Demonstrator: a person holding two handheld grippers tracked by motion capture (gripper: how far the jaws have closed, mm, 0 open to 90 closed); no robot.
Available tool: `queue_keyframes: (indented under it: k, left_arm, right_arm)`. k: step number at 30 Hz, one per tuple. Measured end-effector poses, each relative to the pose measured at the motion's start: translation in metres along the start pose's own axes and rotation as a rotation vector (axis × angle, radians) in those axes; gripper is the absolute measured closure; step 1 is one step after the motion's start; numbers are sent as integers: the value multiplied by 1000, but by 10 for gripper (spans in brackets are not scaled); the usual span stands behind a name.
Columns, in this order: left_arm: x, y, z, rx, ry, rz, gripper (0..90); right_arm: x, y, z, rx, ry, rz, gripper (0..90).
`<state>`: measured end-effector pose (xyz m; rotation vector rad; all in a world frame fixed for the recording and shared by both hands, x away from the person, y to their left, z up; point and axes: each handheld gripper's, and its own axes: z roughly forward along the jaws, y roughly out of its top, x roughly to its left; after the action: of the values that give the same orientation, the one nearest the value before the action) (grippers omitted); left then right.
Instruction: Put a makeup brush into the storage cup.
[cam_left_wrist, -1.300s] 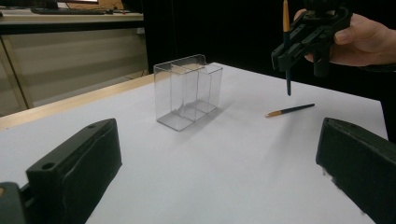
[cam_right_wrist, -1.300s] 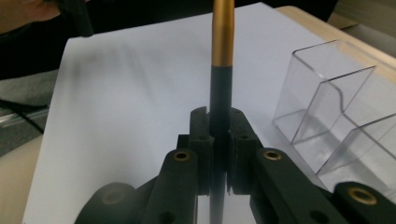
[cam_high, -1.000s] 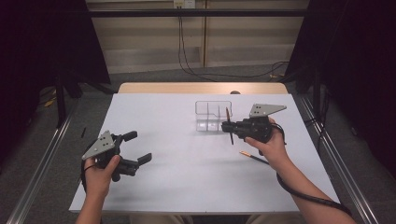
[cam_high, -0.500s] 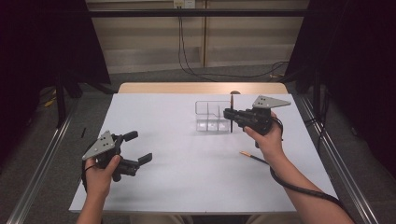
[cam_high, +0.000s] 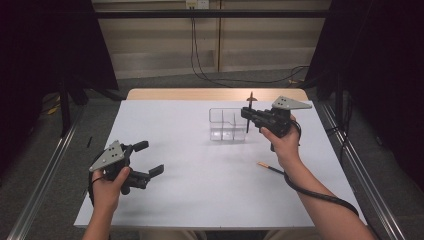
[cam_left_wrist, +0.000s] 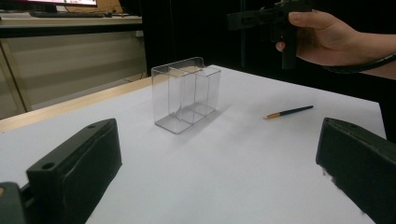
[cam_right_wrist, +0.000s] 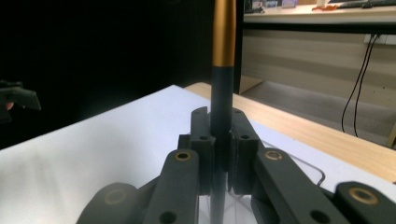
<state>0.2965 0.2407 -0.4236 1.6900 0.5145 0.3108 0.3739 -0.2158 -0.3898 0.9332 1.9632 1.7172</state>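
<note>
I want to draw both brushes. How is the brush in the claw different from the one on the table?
The held brush stands upright, pinched by the right claw above the clear box; the loose brush lies flat on the white table. The held one is off the table; the loose one is untouched. Both have dark handles with gold bands.

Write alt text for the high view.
The right gripper holds a dark brush upright over a clear divided container on a white table. A second brush lies flat near the right forearm. The left gripper, jaws open, is held low at the table's near left.
</note>
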Motion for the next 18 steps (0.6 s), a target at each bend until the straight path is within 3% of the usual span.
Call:
queue_keyframes:
  k: [18]
  left_arm:
    - [1,-1,-4,1,12,1,1]
  right_arm:
    - [-11,4,13,-25,-41,3,834]
